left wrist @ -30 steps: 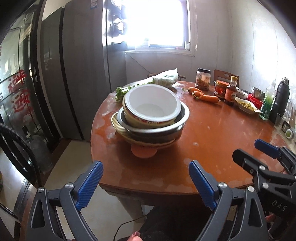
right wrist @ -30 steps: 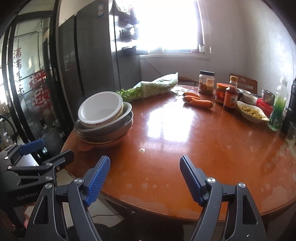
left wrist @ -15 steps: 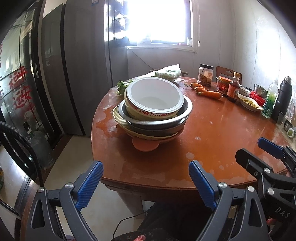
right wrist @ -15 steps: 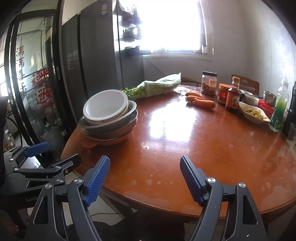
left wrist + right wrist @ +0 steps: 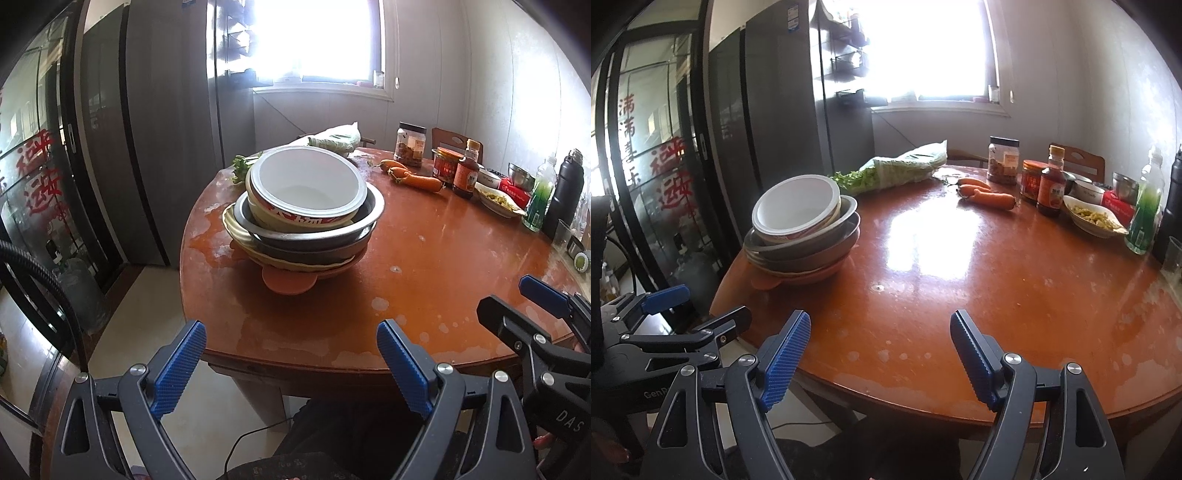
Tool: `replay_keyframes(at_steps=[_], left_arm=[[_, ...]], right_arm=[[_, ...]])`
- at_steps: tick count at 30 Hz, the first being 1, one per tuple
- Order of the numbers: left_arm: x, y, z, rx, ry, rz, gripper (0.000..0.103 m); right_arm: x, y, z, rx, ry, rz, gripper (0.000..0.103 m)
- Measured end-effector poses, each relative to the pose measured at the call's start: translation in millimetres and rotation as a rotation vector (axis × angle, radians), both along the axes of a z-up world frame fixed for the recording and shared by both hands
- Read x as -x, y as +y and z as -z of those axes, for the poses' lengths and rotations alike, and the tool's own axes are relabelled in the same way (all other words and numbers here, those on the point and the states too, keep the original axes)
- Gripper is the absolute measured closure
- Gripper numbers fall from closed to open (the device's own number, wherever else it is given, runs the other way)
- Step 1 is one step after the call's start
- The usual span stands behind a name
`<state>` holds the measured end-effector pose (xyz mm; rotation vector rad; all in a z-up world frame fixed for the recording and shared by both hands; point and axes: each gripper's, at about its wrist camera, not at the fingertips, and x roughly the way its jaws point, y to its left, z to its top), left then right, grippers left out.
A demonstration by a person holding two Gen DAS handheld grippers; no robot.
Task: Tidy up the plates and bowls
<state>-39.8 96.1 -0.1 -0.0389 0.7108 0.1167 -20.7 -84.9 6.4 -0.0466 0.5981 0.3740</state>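
1. White bowl (image 5: 306,184) with red print on its outer wall sits topmost in the stack (image 5: 303,236), tilted a bit toward the table's left edge.
2. Under it: steel basins (image 5: 365,218), nested; then a yellowish plate rim (image 5: 231,221); then an orange dish (image 5: 288,282) at the bottom, its lip sticking out toward the camera.
3. Stack stands on the round wooden table (image 5: 424,266), near its left edge, well apart from everything else on it.
4. Left gripper (image 5: 290,352): jaws wide open, nothing between the blue pads, hanging off the near table edge, short of the stack.
5. Right gripper (image 5: 879,343): jaws open, a little narrower than the left, empty, over the near table edge with bare tabletop ahead. Stack is off to its left (image 5: 805,236).
6. Far side of table: carrots (image 5: 412,176), bagged greens (image 5: 897,170), a jar (image 5: 410,144), sauce bottle (image 5: 467,170), green bottle (image 5: 1145,206), dish of food (image 5: 1093,219).
7. Beyond the table: bright window (image 5: 314,40), grey fridge (image 5: 166,122), glass door with red characters (image 5: 653,155).
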Motion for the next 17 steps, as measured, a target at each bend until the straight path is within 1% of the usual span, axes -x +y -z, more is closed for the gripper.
replay_keyframes(at_steps=[13,17], left_arm=[[-2.6,-0.2,2.8,-0.007,0.005,-0.008,0.009],[-5.3,-1.0,3.6,-0.004,-0.002,0.005,0.009]], right_arm=[[-1.2,-2.4,1.9,-0.004,0.002,0.003,0.024],[-1.1,-6.3,3.6,-0.014,0.003,0.014,0.024]])
